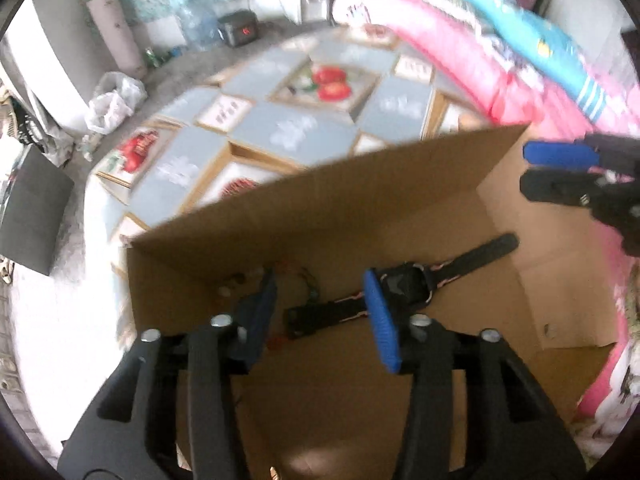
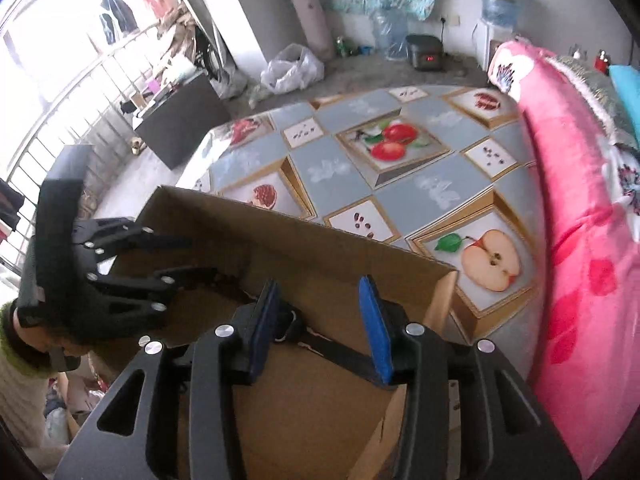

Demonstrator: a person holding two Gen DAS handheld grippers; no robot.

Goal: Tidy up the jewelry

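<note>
An open cardboard box (image 1: 328, 204) stands on a bed with a fruit-print cover. On its floor lies a black wristwatch (image 1: 404, 282) with a long strap, and beside it some small bead jewelry (image 1: 308, 284) near the far wall. My left gripper (image 1: 320, 304) is open and empty, low inside the box just above the watch. My right gripper (image 2: 316, 320) is open and empty above the box's right end, the watch strap (image 2: 332, 350) showing between its fingers. The right gripper also shows in the left wrist view (image 1: 560, 168); the left gripper shows in the right wrist view (image 2: 176, 256).
A pink quilt (image 2: 580, 240) and blue pillow (image 1: 540, 52) are piled along the bed's right side. The fruit-print cover (image 2: 360, 168) stretches beyond the box. A dark box (image 2: 180, 124), plastic bag (image 2: 292, 68) and water bottles stand on the floor.
</note>
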